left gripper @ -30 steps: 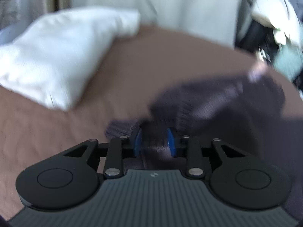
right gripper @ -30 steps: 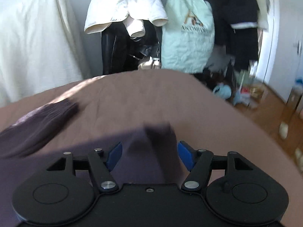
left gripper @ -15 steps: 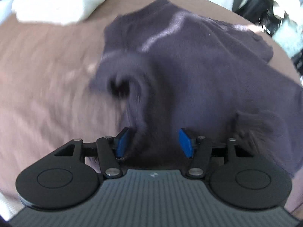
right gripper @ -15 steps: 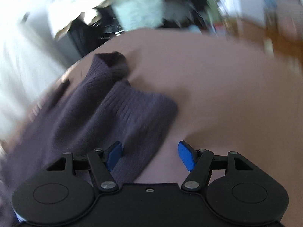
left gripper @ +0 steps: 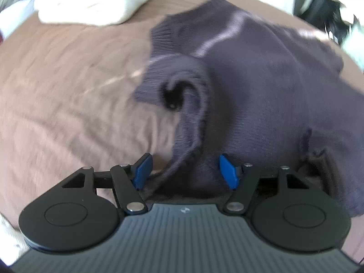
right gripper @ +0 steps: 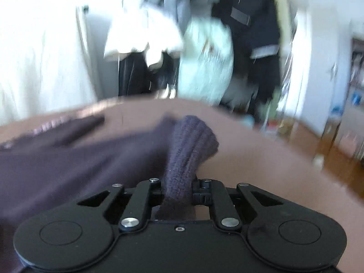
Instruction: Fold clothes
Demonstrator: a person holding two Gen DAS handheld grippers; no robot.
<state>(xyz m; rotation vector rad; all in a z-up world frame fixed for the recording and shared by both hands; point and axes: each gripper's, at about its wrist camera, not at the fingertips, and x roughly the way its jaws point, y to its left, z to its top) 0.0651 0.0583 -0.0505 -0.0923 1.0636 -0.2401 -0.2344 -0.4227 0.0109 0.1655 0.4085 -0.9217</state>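
Note:
A dark purple knit sweater (left gripper: 261, 86) lies rumpled on a brown bedspread (left gripper: 68, 95), one ribbed cuff curled over near the middle of the left wrist view. My left gripper (left gripper: 184, 170) hovers over its near edge; its jaws are opening, a fold of the knit lies loosely between the blue pads (left gripper: 142, 168) without being pressed. In the right wrist view my right gripper (right gripper: 178, 190) is closing, its fingers pinching a ribbed cuff of the sweater (right gripper: 191, 141), which stands up out of the jaws. The rest of the garment trails off to the left.
A white pillow (left gripper: 95, 2) lies at the far left of the bed. Beyond the bed's far edge (right gripper: 204, 104) hang several coats and garments (right gripper: 204, 52) on a rack. A wooden floor (right gripper: 336, 159) with clutter lies to the right.
My left gripper let go of the sweater and its jaws spread. My right gripper swung onto the ribbed cuff and shut on it, lifting it a little.

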